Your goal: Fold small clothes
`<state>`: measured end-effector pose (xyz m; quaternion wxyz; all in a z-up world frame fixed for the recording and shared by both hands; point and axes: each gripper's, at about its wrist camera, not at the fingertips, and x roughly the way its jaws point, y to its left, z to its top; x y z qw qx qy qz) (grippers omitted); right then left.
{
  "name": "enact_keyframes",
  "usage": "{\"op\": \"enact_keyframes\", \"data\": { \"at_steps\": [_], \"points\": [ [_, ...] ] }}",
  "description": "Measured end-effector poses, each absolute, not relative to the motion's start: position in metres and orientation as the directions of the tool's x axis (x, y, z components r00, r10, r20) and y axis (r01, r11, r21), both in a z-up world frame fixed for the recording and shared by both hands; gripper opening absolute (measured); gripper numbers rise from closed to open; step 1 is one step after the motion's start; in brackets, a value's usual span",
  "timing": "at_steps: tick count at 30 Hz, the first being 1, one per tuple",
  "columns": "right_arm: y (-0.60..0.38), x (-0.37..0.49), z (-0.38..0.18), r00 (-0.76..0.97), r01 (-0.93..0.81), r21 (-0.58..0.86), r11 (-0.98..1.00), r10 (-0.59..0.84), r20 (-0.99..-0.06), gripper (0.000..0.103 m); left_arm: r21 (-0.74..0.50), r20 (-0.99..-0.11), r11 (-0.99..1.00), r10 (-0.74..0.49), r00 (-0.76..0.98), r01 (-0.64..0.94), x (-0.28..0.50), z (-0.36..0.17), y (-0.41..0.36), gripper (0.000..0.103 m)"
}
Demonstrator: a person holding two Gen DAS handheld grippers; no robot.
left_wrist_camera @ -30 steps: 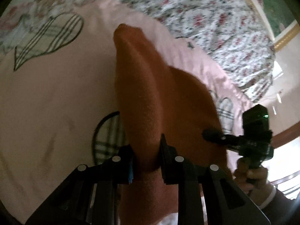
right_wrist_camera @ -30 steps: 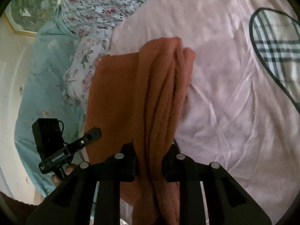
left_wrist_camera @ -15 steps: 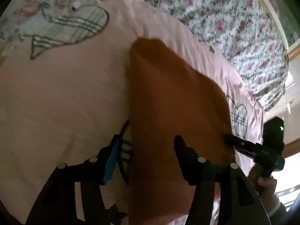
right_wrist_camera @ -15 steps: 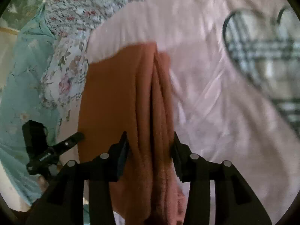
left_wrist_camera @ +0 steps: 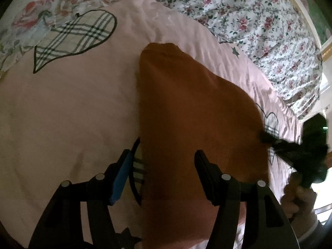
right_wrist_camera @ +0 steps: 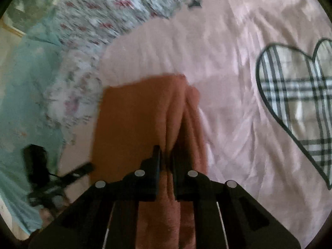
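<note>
Folding one orange garment (left_wrist_camera: 186, 112) on the pink bed cover (left_wrist_camera: 72, 108), I am spreading my left hand-held gripper (left_wrist_camera: 164, 164) wide, released over its near edge at 6 o'clock. My right hand-held gripper (right_wrist_camera: 166, 161) is pinching a bunched fold. Next, I judge, I am needing to flatten this fold. Two plaid hearts (right_wrist_camera: 294, 95) are showing at 3 o'clock.

A bed carried a pink sheet (left_wrist_camera: 68, 108) printed with plaid hearts (left_wrist_camera: 76, 35). An orange cloth (left_wrist_camera: 186, 114) lay folded on the sheet near its far edge, beside a floral quilt (left_wrist_camera: 259, 20).
</note>
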<state>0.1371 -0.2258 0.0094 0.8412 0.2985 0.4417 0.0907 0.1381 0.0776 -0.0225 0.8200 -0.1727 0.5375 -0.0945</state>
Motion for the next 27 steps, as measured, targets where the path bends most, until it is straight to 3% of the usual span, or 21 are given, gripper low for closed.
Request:
{"op": "enact_keyframes", "data": {
  "at_steps": [3,8,19,24,27],
  "points": [
    [-0.231,0.122,0.024,0.62,0.09,0.573,0.814,0.405,-0.673,0.01,-0.372,-0.85,0.928,-0.341,0.401,0.0,0.137,-0.02,0.07,0.062],
    [-0.242,0.132,-0.023,0.532,0.194,0.489,0.85,0.328,-0.781,0.01,-0.344,-0.879,0.939,-0.311,0.362,-0.027,0.137,-0.036,0.066,0.061],
    [-0.241,0.135,-0.036,0.523,0.227,0.457,0.86,0.288,-0.802,0.01,-0.307,-0.9,0.95,-0.268,0.345,-0.063,0.137,-0.048,0.068,0.064],
    [-0.247,0.116,-0.012,0.548,0.265,0.443,0.856,0.244,-0.8,0.015,-0.315,-0.872,0.949,-0.293,0.391,0.008,0.118,-0.02,0.061,0.047],
    [-0.246,0.094,0.01,0.6,0.234,0.486,0.842,0.268,-0.754,0.015,-0.388,-0.819,0.917,-0.391,0.42,0.097,0.097,-0.001,0.054,0.047]
  ]
}}
